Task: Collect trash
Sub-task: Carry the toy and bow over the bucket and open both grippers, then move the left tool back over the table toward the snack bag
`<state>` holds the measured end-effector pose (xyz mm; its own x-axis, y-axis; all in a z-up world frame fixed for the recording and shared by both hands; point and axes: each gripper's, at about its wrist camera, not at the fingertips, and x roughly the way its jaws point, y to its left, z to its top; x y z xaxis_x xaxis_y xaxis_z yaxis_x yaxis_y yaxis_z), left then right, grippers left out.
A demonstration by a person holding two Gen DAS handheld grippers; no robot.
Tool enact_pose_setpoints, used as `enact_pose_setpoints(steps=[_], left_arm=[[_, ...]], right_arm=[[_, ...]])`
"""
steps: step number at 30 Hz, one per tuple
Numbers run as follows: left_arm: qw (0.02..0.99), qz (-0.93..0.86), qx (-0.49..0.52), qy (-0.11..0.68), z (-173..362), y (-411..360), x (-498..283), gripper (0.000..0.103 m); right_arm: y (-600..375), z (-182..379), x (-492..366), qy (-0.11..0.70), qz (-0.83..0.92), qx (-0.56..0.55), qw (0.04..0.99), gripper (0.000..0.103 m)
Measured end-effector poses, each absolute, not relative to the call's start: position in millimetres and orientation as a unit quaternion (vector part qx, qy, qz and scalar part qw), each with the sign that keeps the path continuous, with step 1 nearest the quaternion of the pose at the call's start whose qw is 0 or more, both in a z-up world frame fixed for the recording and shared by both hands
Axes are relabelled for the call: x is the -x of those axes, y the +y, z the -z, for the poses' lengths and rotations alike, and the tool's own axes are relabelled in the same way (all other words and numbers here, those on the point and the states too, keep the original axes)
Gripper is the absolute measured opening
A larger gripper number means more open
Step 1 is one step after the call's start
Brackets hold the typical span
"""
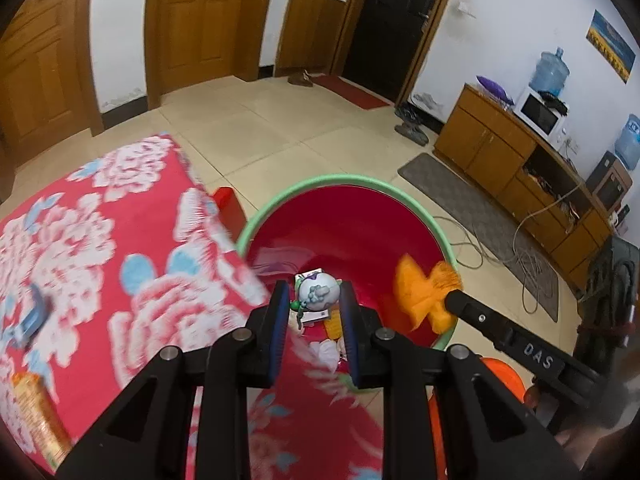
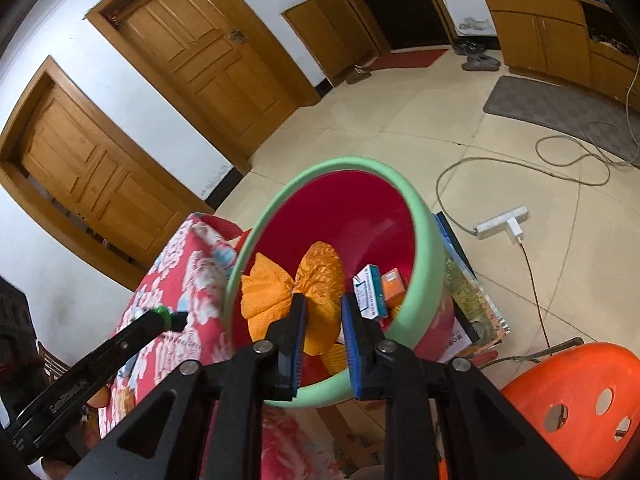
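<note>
We see white walls (image 1: 500,40), two wooden doors (image 2: 208,48) at ten o'clock, a dark doorway (image 1: 394,24) at twelve, beige floor tiles (image 1: 260,128), a wooden cabinet (image 1: 492,148) and grey mat (image 1: 472,208) at three o'clock.

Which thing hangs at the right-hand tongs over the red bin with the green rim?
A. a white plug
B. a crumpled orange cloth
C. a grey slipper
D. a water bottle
B: the orange cloth bunches at the right tongs, above the bin.
</note>
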<state>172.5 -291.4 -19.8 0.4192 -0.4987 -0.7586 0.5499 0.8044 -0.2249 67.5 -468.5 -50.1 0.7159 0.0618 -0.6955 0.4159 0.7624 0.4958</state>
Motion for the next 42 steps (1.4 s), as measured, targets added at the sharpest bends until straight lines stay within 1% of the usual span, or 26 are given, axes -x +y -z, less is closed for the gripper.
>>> enact_pose_setpoints(steps=[2, 4, 5, 6, 9, 13, 17, 24, 35, 42], left_arm=[[0.839, 0.314, -0.033, 0.443, 24.0, -299.7, -174.7, 0.024], [0.841, 0.312, -0.038, 0.441, 26.6, -304.6, -175.0, 0.024], [0.841, 0.311, -0.043, 0.44, 27.1, -308.1, -174.9, 0.026], [0.841, 0.309, -0.047, 0.441, 27.9, -310.4, -175.2, 0.032], [0.843, 0.303, -0.047, 0.442, 29.0, -309.9, -174.6, 0.044], [0.845, 0.292, -0.036, 0.446, 26.4, -302.4, -173.2, 0.046], [0.85, 0.28, -0.022, 0.446, 20.6, -287.1, -167.6, 0.05], [0.861, 0.25, -0.002, 0.442, 11.8, -250.0, -157.4, 0.054], [0.882, 0.184, 0.016, 0.434, 4.1, -185.4, -146.0, 0.054], [0.888, 0.133, 0.025, 0.44, 9.6, -142.6, -142.5, 0.055]], right_arm=[[-472.6, 53.2, -66.8, 0.364, 0.106, -0.334, 0.863, 0.026], [-478.0, 55.7, -66.8, 0.364, 0.11, -0.338, 0.861, 0.035], [-479.5, 56.3, -66.3, 0.364, 0.112, -0.339, 0.86, 0.037], [-480.6, 56.6, -65.7, 0.365, 0.114, -0.339, 0.86, 0.039], [-483.1, 56.8, -64.3, 0.366, 0.111, -0.34, 0.859, 0.039], [-478.7, 51.1, -57.6, 0.362, 0.105, -0.339, 0.862, 0.041], [-470.4, 41.2, -52.1, 0.356, 0.097, -0.333, 0.868, 0.044], [-450.6, 21.3, -37.3, 0.345, 0.082, -0.321, 0.878, 0.052], [-422.8, 0.2, -18.0, 0.337, 0.064, -0.307, 0.888, 0.059], [-410.0, -3.9, -11.7, 0.339, 0.06, -0.3, 0.889, 0.063]])
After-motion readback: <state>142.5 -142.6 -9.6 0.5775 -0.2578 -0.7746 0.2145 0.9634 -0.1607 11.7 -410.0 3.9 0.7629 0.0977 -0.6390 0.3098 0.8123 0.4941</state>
